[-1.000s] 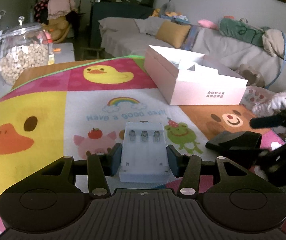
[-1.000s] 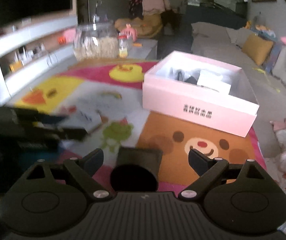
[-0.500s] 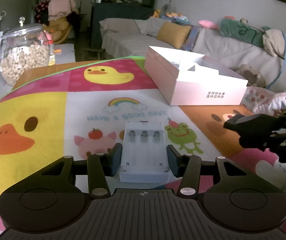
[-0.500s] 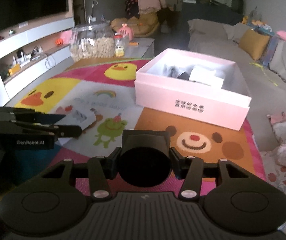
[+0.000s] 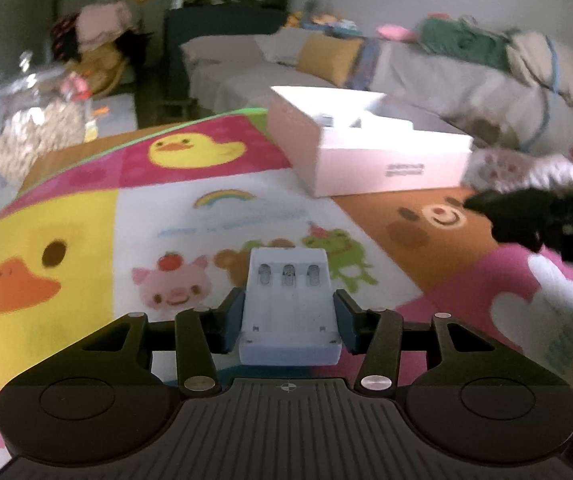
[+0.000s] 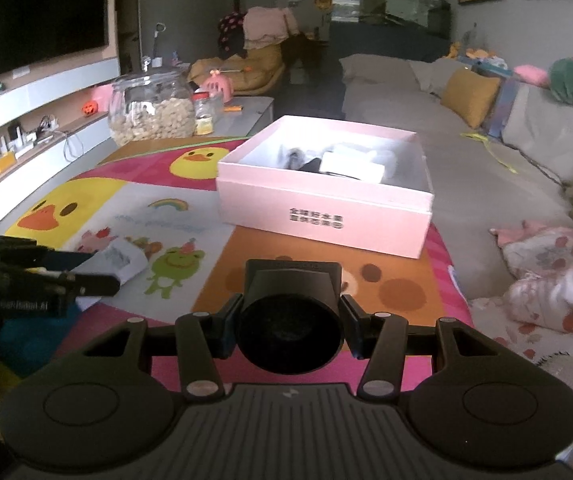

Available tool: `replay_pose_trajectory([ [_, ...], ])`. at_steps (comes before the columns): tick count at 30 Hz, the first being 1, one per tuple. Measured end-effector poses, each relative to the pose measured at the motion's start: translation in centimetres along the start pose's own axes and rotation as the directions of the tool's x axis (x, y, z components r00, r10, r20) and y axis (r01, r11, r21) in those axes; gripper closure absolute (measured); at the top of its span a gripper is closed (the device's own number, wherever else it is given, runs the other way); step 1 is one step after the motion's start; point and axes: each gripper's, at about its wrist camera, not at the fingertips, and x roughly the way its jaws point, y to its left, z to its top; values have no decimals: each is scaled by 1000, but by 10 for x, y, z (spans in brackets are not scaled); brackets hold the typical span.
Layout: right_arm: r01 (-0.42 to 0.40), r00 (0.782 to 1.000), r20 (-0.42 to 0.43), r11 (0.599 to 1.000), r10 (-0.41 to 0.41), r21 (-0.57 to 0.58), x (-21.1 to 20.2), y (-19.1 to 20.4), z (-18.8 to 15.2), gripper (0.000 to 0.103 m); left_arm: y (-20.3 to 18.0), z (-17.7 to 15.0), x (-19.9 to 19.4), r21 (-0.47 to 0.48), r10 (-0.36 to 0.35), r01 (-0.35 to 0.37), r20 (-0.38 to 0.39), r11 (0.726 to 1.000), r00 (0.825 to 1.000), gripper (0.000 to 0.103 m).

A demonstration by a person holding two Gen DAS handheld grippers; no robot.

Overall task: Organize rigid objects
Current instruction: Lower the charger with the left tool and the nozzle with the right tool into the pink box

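Left gripper point(image 5: 289, 312): jaws clamped on the flanks of a white battery charger point(image 5: 289, 308), three empty bays visible. Charger's long axis runs straight forward along the fingers, held above the cartoon play mat point(image 5: 86, 216) that covers the worktop.

Right gripper point(image 6: 291, 320): jaws clenched on a black boxy object with a round opening point(image 6: 291, 312), opening toward the camera; what the object is cannot be told.

Pink open box point(image 6: 326, 196): sits on the mat ahead of both grippers, already holding some white and dark items. From the right wrist view it lies almost dead ahead, slightly right, with open mat between it and the load. From the left wrist view it lies ahead and to the right, further off. Judgement: right hand is nearer, so its load likely goes in first; both need a forward carry over the near wall of the box.

Writing: box front carries two lines of small Chinese characters, not legible. Mat text under the rainbow is blurred. A label on the left gripper's side, seen from the right wrist, is too blurred to read.

Glass jar point(image 6: 152, 112) of pale pellets stands beyond the mat's far-left corner.
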Motion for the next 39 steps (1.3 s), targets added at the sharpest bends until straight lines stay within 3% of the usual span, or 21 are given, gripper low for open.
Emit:
replay_pose_trajectory([
  [4,-7,999,46,999,5,52,-15,-15,1,53,-9,31,-6,41,-36,34,49,999,998,50],
  [11,-2,995,96,997,-6,79,-22,-29,7,53,-24,151,20,20,-82,79,232,997,969,50],
  [13,-6,996,85,996,-2,87,-19,-30,6,53,-26,183,48,-40,-91,102,218,994,972,50],
  [16,1,998,69,996,-7,91,-15,-31,3,53,-25,204,82,-109,-56,80,208,991,977,51],
  [21,30,998,58,994,-36,103,-15,-39,-4,53,-1,184,93,-219,-44,85,185,972,982,52],
  [30,13,999,27,992,-17,127,-1,-37,3,53,5,96,35,-166,-85,109,148,980,985,53],
  [35,20,990,136,994,-35,111,1,-24,52,53,-2,66,27,-127,-22,33,89,991,996,52],
  [38,13,972,232,994,-37,106,10,-18,99,52,5,54,32,-143,-28,35,55,989,998,52],
  [39,22,965,257,994,-49,107,16,-17,113,43,10,51,33,-152,-32,39,45,988,998,53],
])
